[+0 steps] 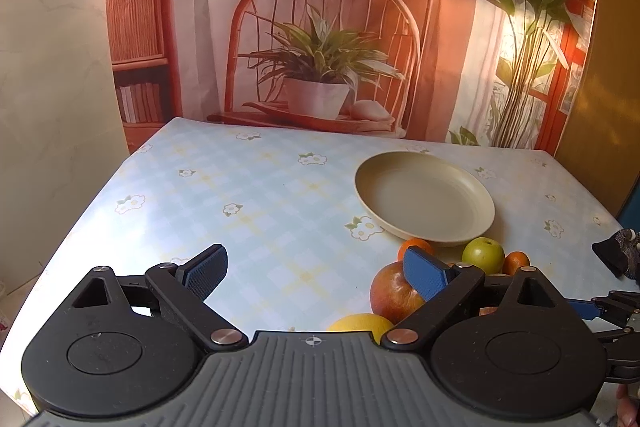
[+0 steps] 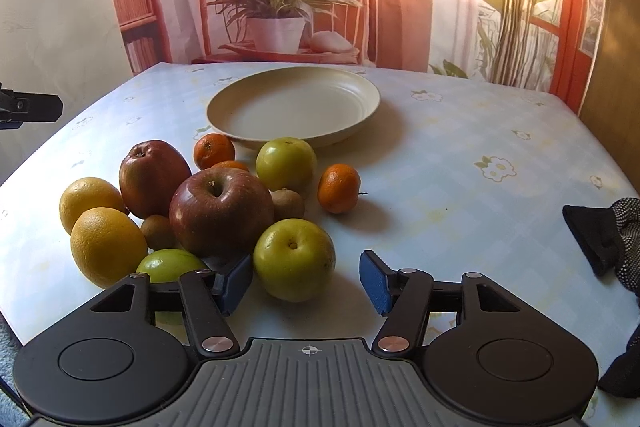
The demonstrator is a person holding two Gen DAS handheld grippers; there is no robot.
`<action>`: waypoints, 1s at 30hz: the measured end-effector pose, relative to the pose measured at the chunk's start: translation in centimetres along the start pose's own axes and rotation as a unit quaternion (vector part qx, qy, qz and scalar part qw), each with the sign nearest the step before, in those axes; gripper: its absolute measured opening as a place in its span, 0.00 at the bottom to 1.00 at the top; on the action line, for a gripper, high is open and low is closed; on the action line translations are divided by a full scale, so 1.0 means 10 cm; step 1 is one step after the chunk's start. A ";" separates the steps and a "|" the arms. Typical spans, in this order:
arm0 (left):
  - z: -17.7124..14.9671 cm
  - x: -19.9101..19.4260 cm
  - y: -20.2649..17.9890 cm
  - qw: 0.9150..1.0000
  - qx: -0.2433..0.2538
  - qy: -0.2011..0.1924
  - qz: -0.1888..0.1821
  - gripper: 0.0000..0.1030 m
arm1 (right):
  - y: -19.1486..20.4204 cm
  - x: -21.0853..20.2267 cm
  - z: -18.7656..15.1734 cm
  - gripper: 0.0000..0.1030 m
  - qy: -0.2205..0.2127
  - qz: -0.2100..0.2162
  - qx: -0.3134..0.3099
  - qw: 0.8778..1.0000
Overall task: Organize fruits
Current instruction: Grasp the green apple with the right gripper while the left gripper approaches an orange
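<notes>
In the right wrist view, several fruits lie heaped on the floral tablecloth: two red apples, yellow oranges, mandarins, kiwis and green apples. The nearest green apple sits between the fingers of my right gripper. The left pad is close beside it and a gap shows at the right pad, so the gripper is open. An empty cream plate stands behind the heap. My left gripper is wide open over bare cloth, its right finger in front of a red apple.
A black dotted glove lies at the table's right edge. A printed backdrop hangs behind the far edge of the table. The cloth to the left of the plate is bare. The table's left edge drops off near my left gripper.
</notes>
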State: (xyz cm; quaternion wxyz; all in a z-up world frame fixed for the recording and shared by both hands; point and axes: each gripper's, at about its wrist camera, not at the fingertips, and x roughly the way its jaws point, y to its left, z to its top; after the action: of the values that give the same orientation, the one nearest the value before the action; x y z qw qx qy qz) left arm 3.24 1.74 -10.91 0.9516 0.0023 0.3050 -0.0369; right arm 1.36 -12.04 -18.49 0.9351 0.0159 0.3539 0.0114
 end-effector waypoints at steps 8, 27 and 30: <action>-0.03 0.01 -0.03 1.000 0.012 0.004 -0.004 0.93 | 0.01 0.07 -0.02 0.46 0.005 0.008 0.004 1.000; -0.06 0.08 -0.03 1.000 0.008 0.024 -0.011 0.90 | -0.03 0.02 -0.06 0.41 -0.011 0.011 0.018 1.000; 0.00 0.10 -0.02 1.000 0.003 0.026 -0.015 0.88 | -0.08 -0.03 -0.01 0.41 -0.018 0.008 0.025 0.999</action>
State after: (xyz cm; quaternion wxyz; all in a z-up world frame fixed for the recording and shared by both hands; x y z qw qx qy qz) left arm 4.05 1.52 -11.53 0.9426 0.0020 0.3299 -0.0518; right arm 1.08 -12.86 -18.41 0.9406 0.0421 0.3366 0.0099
